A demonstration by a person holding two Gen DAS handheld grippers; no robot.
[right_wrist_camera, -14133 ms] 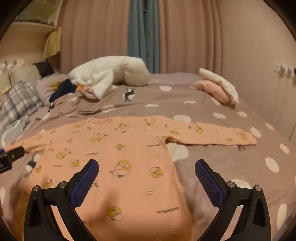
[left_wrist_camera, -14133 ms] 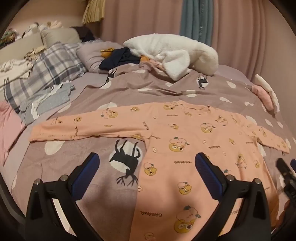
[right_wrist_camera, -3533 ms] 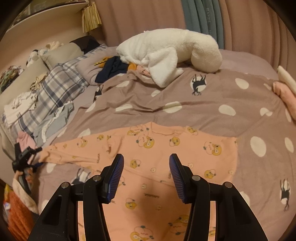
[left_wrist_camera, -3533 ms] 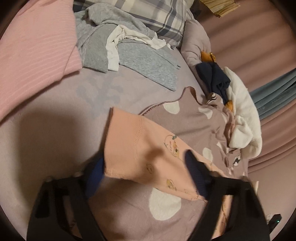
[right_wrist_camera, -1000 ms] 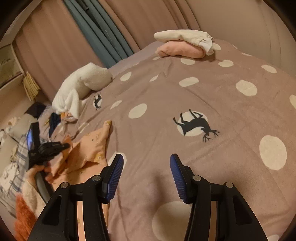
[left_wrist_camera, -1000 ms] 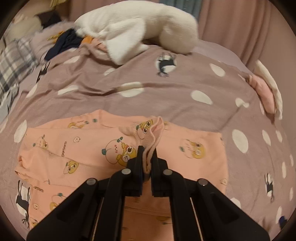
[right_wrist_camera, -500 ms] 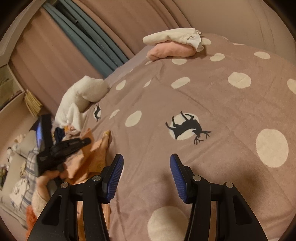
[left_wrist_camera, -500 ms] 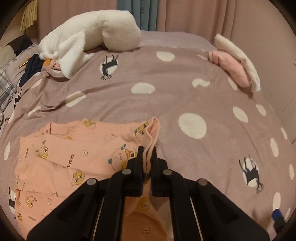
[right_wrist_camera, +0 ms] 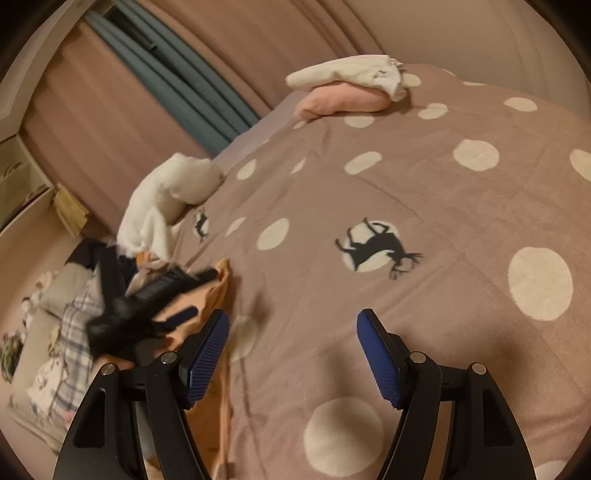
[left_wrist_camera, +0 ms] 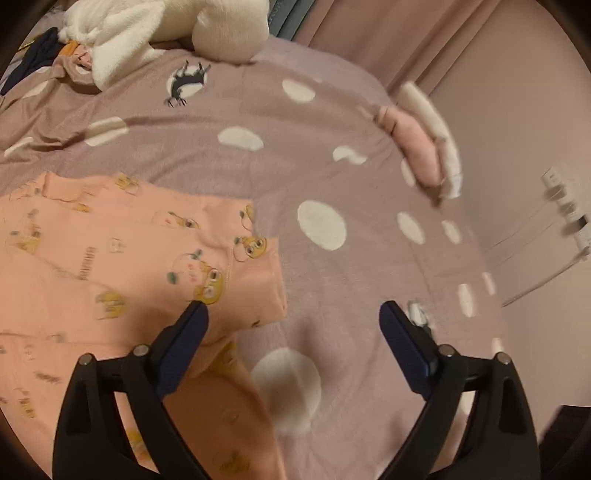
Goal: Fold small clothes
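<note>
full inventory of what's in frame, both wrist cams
pyjama top: one, peach with cartoon prints, partly folded on the bedspread's left side
bedspread: one, mauve with cream dots and deer motifs, covering the bed
folded clothes: one small stack, pink under cream, far edge of the bed
fleece blanket: one, white, bunched at the head of the bed
dark garment: one, navy, beside the fleece
plaid pillow: one, grey-white check, far left
curtains: pink with a teal panel, behind the bed
left gripper: black, blue pads, jaws just opened, nothing between them
right gripper: black, blue pads, jaws just opened wider, empty
</note>
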